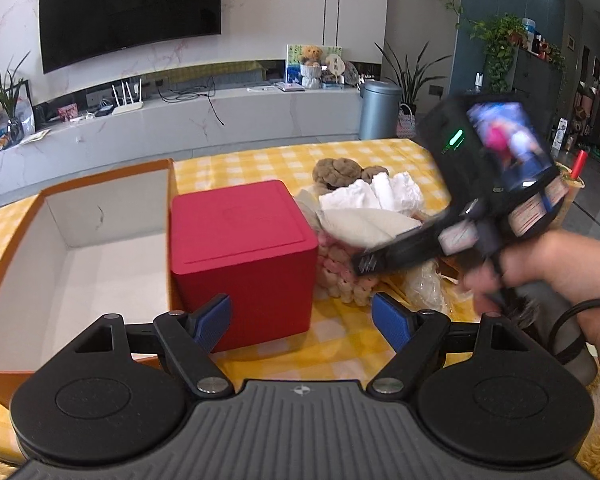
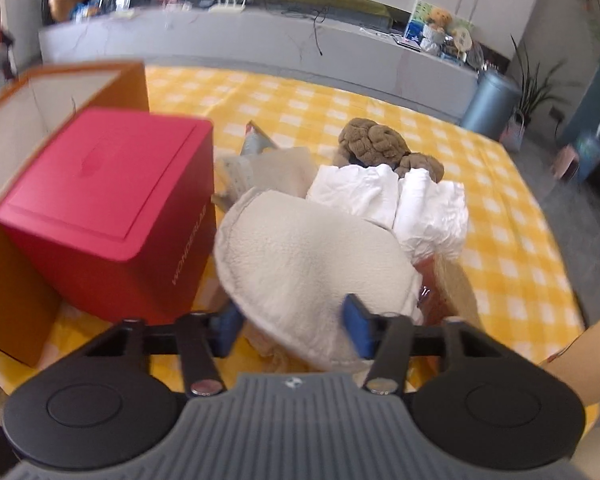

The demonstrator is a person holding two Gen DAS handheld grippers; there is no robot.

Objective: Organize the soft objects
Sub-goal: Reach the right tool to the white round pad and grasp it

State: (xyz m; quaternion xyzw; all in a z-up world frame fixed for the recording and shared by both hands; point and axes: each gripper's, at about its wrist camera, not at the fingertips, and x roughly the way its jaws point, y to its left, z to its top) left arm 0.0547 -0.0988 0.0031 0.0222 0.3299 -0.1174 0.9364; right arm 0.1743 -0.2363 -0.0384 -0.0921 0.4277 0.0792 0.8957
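A pile of soft things lies on the yellow checked tablecloth (image 1: 340,348): a cream fleece piece (image 2: 312,260), white cloths (image 2: 396,200), a brown plush toy (image 2: 380,142) and a pink-and-cream knitted item (image 1: 340,276). An open orange box (image 1: 60,248) with a white inside stands at the left, next to a red cube box (image 1: 240,248). My left gripper (image 1: 302,322) is open and empty, low in front of the red box. My right gripper (image 2: 292,330) is open, with its blue pads (image 2: 358,330) either side of the cream fleece edge. It also shows from the left wrist view (image 1: 480,216), over the pile.
A crinkled clear plastic wrapper (image 1: 424,286) lies by the pile. A TV, a long white cabinet with a router, a grey bin (image 1: 378,110) and plants are behind the table. A drink cup with a red straw (image 1: 576,176) stands at the right.
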